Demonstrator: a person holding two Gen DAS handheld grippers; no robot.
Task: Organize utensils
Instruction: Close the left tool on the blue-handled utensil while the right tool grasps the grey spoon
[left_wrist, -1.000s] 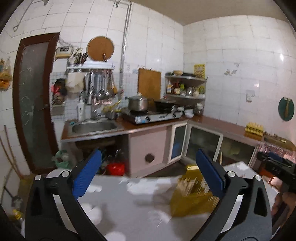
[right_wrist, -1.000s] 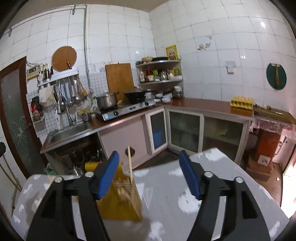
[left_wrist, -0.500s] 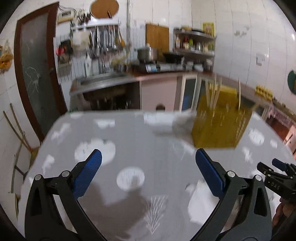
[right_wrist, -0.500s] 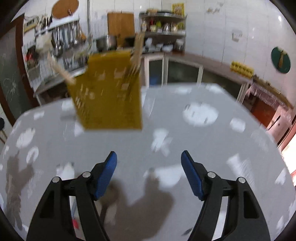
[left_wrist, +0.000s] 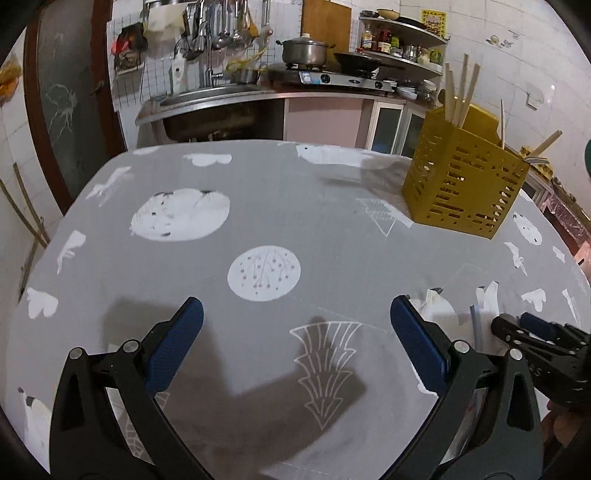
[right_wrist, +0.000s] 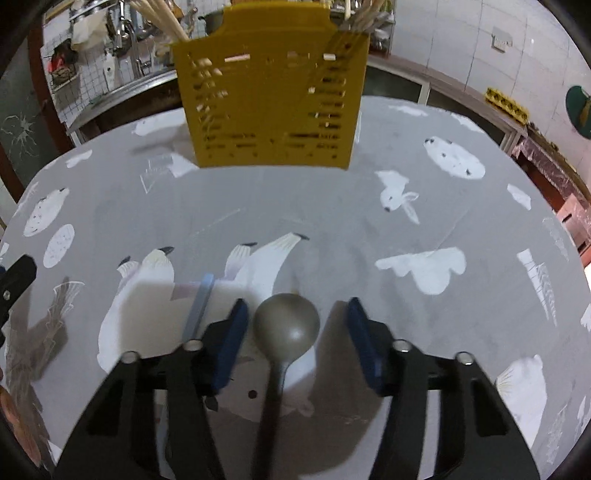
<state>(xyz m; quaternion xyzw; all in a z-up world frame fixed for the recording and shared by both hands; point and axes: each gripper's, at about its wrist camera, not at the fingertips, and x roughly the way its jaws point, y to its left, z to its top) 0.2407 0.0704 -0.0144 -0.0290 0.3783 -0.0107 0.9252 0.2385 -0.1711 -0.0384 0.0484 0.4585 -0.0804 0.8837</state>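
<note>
Grey patterned cloth covers the bench (right_wrist: 424, 206). Nearest, the right gripper (right_wrist: 295, 332) hangs wide open around a metal spoon (right_wrist: 286, 325) lying bowl-forward on the cloth, a pale blue stick (right_wrist: 199, 302) just left. Spoon looks stiff, light, probably slippery; the slim handle seems the best hold. Left gripper (left_wrist: 295, 343) is wide, empty. Farther back stands the yellow utensil holder (right_wrist: 273, 96).

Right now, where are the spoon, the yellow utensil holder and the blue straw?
spoon (right_wrist: 287, 325), right wrist view, on its bowl.
yellow utensil holder (right_wrist: 271, 110), right wrist view, on its slotted front wall.
blue straw (right_wrist: 199, 308), right wrist view, on its middle.
</note>
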